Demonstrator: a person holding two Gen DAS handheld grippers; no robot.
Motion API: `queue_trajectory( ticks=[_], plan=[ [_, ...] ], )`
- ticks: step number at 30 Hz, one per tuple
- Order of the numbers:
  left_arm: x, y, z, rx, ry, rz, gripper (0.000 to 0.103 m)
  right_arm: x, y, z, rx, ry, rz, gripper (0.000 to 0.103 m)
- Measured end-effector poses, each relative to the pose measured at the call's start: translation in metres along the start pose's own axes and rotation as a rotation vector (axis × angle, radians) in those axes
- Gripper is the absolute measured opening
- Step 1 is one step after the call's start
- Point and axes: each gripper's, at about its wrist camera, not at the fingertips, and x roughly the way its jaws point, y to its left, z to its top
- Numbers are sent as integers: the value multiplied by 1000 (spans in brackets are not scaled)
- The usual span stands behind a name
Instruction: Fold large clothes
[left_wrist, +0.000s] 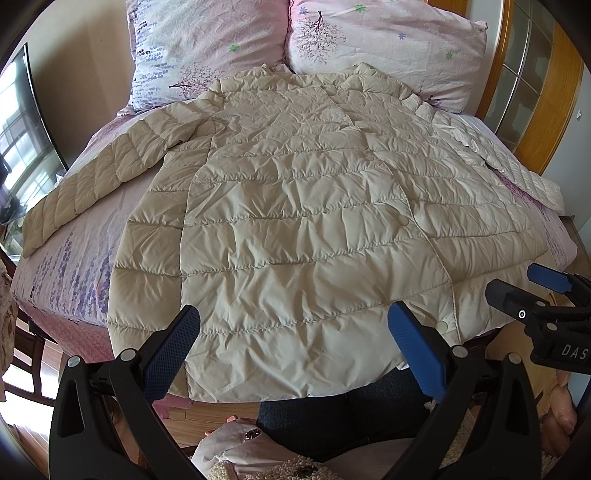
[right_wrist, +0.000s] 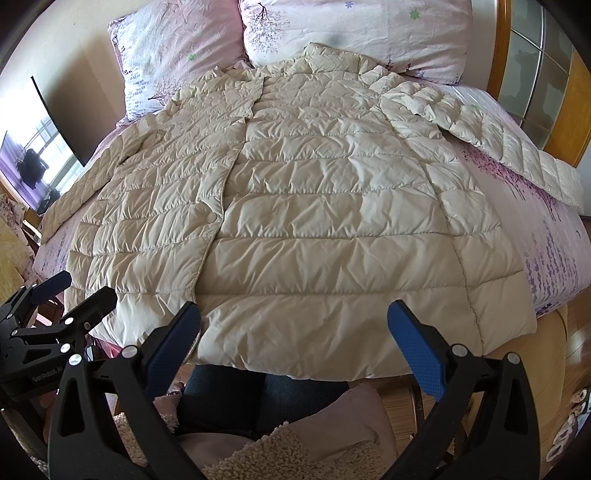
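Left tongs (left_wrist: 293, 345), right tongs (right_wrist: 294, 345) hang released over the coat (left_wrist: 295, 221) hem | slippery quilted shell risks sliding off bed (left_wrist: 66, 266) if pinched thinly.

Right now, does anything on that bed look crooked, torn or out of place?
Nothing stands out. The cream quilted coat lies flat and buttoned on the bed, sleeves spread to both sides, its hem hanging slightly over the near edge. Both grippers, left and right, are open, holding nothing.
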Motion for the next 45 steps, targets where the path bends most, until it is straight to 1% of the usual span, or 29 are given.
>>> queue_trajectory(
  ticks=[1, 10, 14, 16, 17, 20, 21, 22, 23, 25, 26, 29, 31, 32, 33, 34, 35, 36, 37, 38, 40, 42, 44, 45],
  plan=[
    [0, 0, 0, 0, 0, 0, 102, 0, -5, 4, 4, 0, 3, 101],
    [0, 5, 7, -15, 13, -1, 102, 1, -3, 6, 25, -10, 23, 101],
    [4, 8, 11, -19, 20, -3, 102, 3, -7, 12, 42, -25, 48, 101],
    [7, 10, 13, -19, 26, -10, 102, 3, -11, 17, 52, -58, 96, 101],
    [9, 10, 14, -13, 32, -25, 102, 3, -15, 21, 54, -85, 142, 101],
    [12, 11, 16, -2, 42, -62, 102, 5, -32, 32, 91, -130, 236, 101],
    [13, 12, 17, 0, 42, -82, 102, 5, -44, 38, 127, -150, 257, 101],
    [14, 12, 18, -1, 38, -111, 102, 4, -56, 42, 164, -174, 260, 101],
    [15, 15, 20, -14, 28, -175, 102, 2, -68, 47, 202, -199, 255, 101],
    [15, 18, 24, -27, 15, -249, 102, -2, -101, 58, 304, -248, 244, 101],
    [16, 21, 26, -38, -1, -263, 102, -2, -119, 63, 357, -260, 241, 101],
    [15, 36, 37, -84, -65, -237, 102, 1, -188, 74, 590, -294, 244, 100],
    [17, 50, 47, -128, -101, -247, 102, 8, -234, 75, 751, -299, 252, 91],
    [19, 59, 56, -152, -111, -236, 102, 11, -254, 73, 820, -304, 256, 88],
    [20, 66, 62, -162, -123, -221, 102, 16, -279, 70, 913, -307, 258, 82],
    [21, 73, 69, -163, -142, -206, 102, 20, -296, 68, 975, -310, 266, 75],
    [23, 79, 78, -153, -167, -187, 102, 25, -311, 66, 1029, -309, 270, 71],
    [25, 84, 85, -142, -183, -177, 102, 31, -330, 64, 1095, -304, 271, 64],
    [26, 89, 91, -136, -196, -167, 102, 35, -340, 62, 1127, -301, 266, 61],
    [30, 95, 100, -128, -210, -144, 102, 41, -352, 60, 1172, -297, 256, 60],
    [37, 103, 112, -121, -215, -134, 102, 48, -374, 55, 1251, -297, 215, 57],
    [42, 109, 120, -126, -206, -143, 102, 51, -388, 55, 1272, -306, 170, 55],
    [50, 118, 129, -143, -192, -184, 102, 52, -400, 58, 1281, -318, 148, 48],
    [53, 120, 131, -152, -186, -194, 102, 52, -406, 56, 1292, -317, 130, 42]
  ],
)
